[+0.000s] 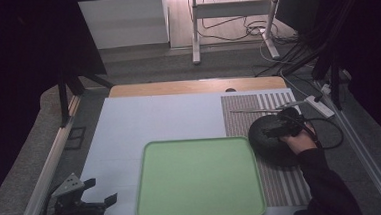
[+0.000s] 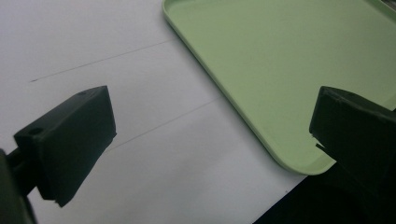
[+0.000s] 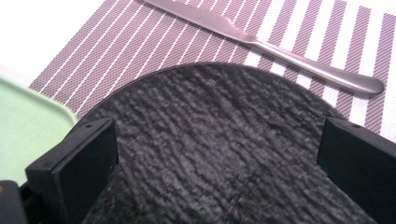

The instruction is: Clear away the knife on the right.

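Observation:
A dark speckled plate point(image 1: 267, 144) point(image 3: 224, 149) lies on the striped placemat point(image 1: 283, 182) at the right. My right gripper point(image 1: 275, 131) point(image 3: 210, 154) hovers over the plate, jaws open wide with nothing between them. A metal knife point(image 1: 259, 111) point(image 3: 261, 42) rests on the placemat just beyond the plate. An empty green tray point(image 1: 199, 179) point(image 2: 289, 70) sits at the table's middle front. My left gripper point(image 1: 101, 192) point(image 2: 205, 140) stands open near the front left corner, beside the tray's near left corner, over the white table surface.
The white mat point(image 1: 149, 125) covers the table's left and middle. A wooden edge point(image 1: 197, 86) runs along the far side. A power strip point(image 1: 319, 105) and cables lie off the table to the right.

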`<state>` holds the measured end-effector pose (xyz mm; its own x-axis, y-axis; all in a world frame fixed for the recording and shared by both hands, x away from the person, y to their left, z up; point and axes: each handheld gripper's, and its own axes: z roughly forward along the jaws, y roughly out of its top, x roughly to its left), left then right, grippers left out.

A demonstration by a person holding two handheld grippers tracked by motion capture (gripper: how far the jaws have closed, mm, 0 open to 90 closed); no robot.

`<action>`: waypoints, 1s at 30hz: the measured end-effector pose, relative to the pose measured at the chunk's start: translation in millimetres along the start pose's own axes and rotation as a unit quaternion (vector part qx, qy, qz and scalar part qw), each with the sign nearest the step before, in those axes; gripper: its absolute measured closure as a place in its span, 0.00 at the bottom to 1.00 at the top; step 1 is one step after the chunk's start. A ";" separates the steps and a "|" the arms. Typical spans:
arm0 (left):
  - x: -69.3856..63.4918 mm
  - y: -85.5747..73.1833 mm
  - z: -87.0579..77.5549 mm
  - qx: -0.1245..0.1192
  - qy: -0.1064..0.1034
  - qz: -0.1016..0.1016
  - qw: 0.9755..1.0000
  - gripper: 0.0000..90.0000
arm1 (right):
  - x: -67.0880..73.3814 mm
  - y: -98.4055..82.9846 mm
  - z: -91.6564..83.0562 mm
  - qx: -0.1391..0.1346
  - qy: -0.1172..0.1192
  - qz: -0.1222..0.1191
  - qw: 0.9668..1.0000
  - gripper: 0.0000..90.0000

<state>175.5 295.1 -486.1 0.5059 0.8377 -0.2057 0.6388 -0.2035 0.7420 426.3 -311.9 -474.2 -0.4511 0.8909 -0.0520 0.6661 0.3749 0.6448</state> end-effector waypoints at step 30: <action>0.3 0.0 0.1 0.000 -0.001 0.000 1.000 0.01 | -27.1 27.3 30.0 0.018 -0.016 0.009 1.000 0.32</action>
<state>175.7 295.3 -486.2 0.5066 0.8367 -0.2080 0.6395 -0.2029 0.7415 474.5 -318.1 -478.0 -0.4200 0.9051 -0.0662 0.6947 0.3676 0.6183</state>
